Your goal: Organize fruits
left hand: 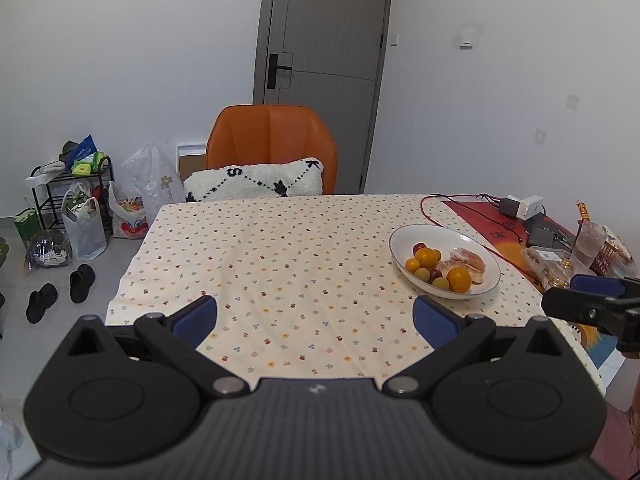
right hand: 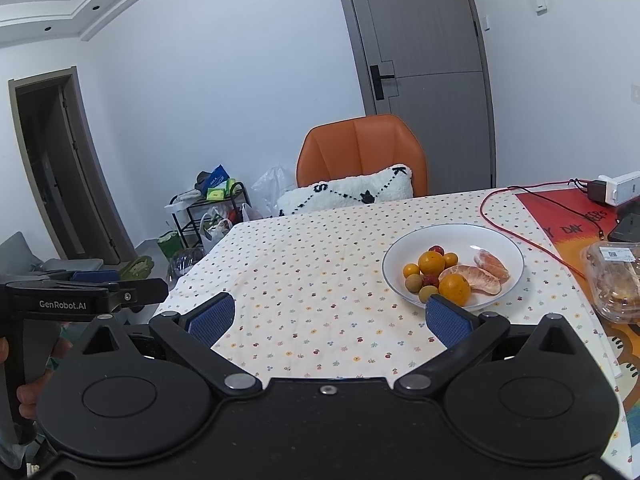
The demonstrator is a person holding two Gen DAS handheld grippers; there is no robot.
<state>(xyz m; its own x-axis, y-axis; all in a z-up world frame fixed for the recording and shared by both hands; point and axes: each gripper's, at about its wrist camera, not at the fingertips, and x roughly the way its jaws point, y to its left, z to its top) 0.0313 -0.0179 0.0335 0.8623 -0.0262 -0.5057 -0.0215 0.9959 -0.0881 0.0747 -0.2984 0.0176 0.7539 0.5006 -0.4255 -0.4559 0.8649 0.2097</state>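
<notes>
A white oval plate [left hand: 408, 236] [right hand: 500, 240] sits on the right part of the dotted tablecloth. It holds oranges [left hand: 459, 279] [right hand: 454, 289], peeled citrus segments [left hand: 468, 261] [right hand: 476, 278], small yellow-green fruits [right hand: 413, 282] and red cherries [right hand: 436, 249]. My left gripper [left hand: 316, 318] is open and empty, held over the cloth left of the plate. My right gripper [right hand: 332, 318] is open and empty, its right finger just in front of the plate. Each gripper shows at the edge of the other's view.
An orange chair [left hand: 272, 142] with a white cushion [left hand: 256, 182] stands behind the table. Red cable [right hand: 516, 228], chargers [left hand: 524, 206], a clear plastic food box [right hand: 616, 280] and a cup [left hand: 588, 242] lie at the table's right. Bags and a shelf [left hand: 76, 200] stand on the floor left.
</notes>
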